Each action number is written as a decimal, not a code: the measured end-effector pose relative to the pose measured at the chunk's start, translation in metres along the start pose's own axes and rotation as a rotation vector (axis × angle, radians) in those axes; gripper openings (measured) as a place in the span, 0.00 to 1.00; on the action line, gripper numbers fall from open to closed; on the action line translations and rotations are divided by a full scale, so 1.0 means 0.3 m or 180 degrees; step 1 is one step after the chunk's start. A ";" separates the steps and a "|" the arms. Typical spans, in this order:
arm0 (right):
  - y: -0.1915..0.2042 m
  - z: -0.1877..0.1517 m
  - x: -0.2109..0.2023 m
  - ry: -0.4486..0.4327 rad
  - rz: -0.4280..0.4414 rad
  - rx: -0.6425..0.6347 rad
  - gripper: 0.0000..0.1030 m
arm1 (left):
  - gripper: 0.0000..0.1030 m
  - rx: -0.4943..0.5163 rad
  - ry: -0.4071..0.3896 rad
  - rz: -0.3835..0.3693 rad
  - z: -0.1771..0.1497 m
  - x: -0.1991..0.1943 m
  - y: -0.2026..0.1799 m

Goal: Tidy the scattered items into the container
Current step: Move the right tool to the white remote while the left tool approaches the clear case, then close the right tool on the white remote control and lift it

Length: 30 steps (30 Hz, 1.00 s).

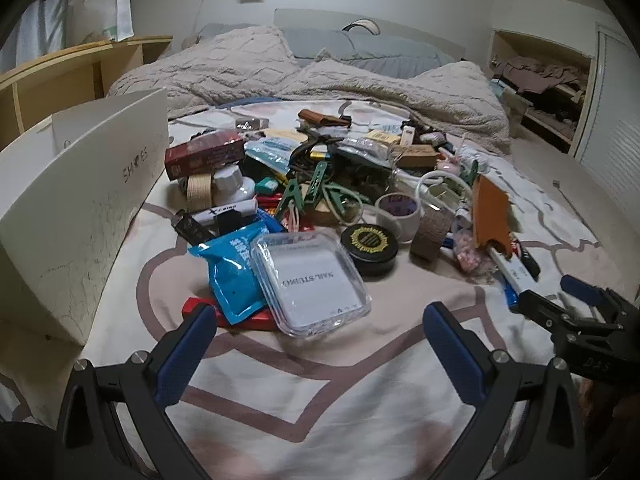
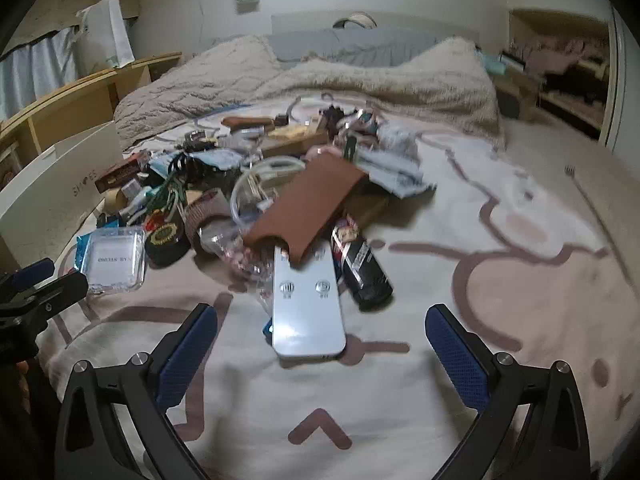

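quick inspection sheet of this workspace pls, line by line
surface: patterned bedsheet, rumpled blanket behind
job's things: white shoe box at left; clear plastic case, black round tin, white remote still on sheet
clutter: dense mixed pile mid-bed
grippers: left gripper and right gripper, jaws open, holding nothing
cables: white cord coiled in pile
surroundings: wooden shelf, closet at right

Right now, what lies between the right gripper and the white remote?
Only bare patterned bedsheet. In the right wrist view the right gripper is open, and the white remote lies just ahead between its fingers, untouched.
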State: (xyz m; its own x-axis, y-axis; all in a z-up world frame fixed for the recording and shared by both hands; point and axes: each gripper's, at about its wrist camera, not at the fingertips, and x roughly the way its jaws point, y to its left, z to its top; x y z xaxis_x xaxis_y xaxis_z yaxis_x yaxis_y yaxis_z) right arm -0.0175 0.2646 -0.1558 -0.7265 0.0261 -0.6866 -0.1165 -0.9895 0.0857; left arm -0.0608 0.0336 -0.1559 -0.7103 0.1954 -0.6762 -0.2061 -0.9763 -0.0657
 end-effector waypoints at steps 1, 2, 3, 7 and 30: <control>-0.002 -0.003 0.012 0.0033 0.0013 0.0017 0.92 | 1.00 -0.0022 0.0020 0.0011 -0.001 0.009 -0.001; -0.005 -0.006 0.024 0.0065 0.0036 0.0036 0.84 | 1.00 -0.0039 0.0038 0.0019 -0.001 0.019 -0.002; -0.009 -0.009 0.035 0.0095 0.0064 0.0061 0.79 | 1.00 -0.0053 0.0050 0.0028 -0.002 0.026 -0.004; -0.011 -0.015 0.047 0.0059 0.0079 0.0071 0.68 | 1.00 -0.0081 0.0071 0.0099 -0.007 0.049 -0.012; 0.000 -0.034 0.045 -0.0103 0.0273 0.0043 0.38 | 0.89 0.0177 -0.0083 0.0829 0.010 0.172 -0.089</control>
State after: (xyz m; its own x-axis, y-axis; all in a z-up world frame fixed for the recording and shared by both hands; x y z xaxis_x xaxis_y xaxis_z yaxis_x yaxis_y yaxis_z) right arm -0.0205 0.2635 -0.1723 -0.7557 -0.0538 -0.6527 -0.0619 -0.9863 0.1529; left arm -0.0941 0.0700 -0.1869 -0.7613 -0.0587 -0.6457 -0.0502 -0.9875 0.1491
